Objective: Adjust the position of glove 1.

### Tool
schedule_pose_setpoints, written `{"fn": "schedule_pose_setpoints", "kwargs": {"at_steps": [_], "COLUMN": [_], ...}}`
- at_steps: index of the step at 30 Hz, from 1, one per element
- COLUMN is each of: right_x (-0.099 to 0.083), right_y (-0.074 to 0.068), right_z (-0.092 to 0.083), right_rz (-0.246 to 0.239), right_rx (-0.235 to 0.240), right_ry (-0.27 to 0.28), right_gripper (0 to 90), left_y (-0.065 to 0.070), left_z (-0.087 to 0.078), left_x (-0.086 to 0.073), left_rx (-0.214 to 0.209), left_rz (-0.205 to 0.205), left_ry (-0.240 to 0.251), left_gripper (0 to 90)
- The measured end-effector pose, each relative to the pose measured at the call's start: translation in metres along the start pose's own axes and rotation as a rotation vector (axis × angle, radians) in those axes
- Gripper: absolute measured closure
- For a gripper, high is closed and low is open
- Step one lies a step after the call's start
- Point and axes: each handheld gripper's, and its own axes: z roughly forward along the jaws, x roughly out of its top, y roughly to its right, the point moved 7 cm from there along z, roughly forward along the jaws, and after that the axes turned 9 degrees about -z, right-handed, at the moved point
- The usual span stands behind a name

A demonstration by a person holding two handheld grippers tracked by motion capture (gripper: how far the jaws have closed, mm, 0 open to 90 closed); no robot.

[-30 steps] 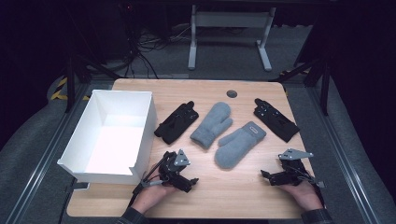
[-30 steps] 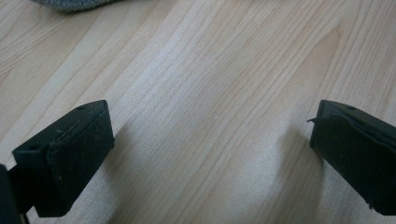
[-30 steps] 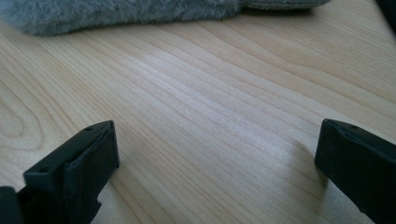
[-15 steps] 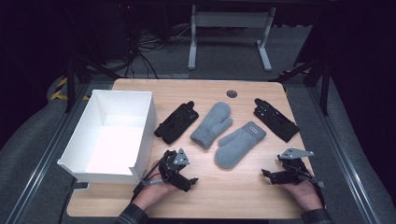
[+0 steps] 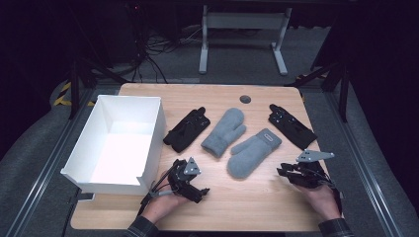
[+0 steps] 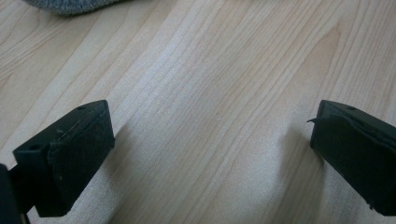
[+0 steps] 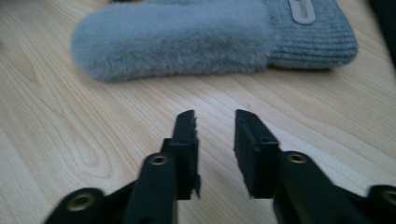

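Observation:
Two grey mittens lie mid-table, one (image 5: 225,131) to the left of the other (image 5: 253,153). A black glove (image 5: 187,129) lies left of them, a second black glove (image 5: 291,126) at the right. My left gripper (image 5: 200,190) rests near the front edge beside the white box, jaws wide open over bare wood (image 6: 210,154). My right gripper (image 5: 280,172) hovers at the front right and points at the nearer mitten (image 7: 187,37). Its jaws (image 7: 215,126) have just been closing to a narrow gap, and nothing is between them.
A tall white box (image 5: 153,143) stands open-topped at the table's left side. A small dark round cap (image 5: 245,98) sits in the tabletop near the far edge. A strip of grey mitten (image 6: 70,4) shows at the top of the left gripper view.
My right gripper has lifted slightly off the table. The left gripper, the mittens and the gloves have stayed where they were.

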Motion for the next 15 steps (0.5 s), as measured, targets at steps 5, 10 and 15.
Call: {"fn": "schedule_pose_setpoints", "kwargs": {"at_steps": [5, 10, 15], "right_x": [0.015, 0.03, 0.042], "right_y": [0.001, 0.002, 0.004], "right_z": [0.001, 0.006, 0.017], "right_rz": [-0.016, -0.025, -0.037], "right_rx": [0.015, 0.031, 0.046], "right_ry": [0.032, 0.046, 0.046], "right_gripper": [89.5, 89.8, 89.8], "left_y": [0.0, 0.0, 0.0], "left_z": [0.0, 0.0, 0.0], "left_x": [0.0, 0.0, 0.0], "left_rx": [-0.001, -0.002, -0.002], "left_rz": [0.001, 0.001, 0.001], "left_ry": [0.0, 0.001, 0.0], "left_gripper": [0.0, 0.0, 0.0]}}
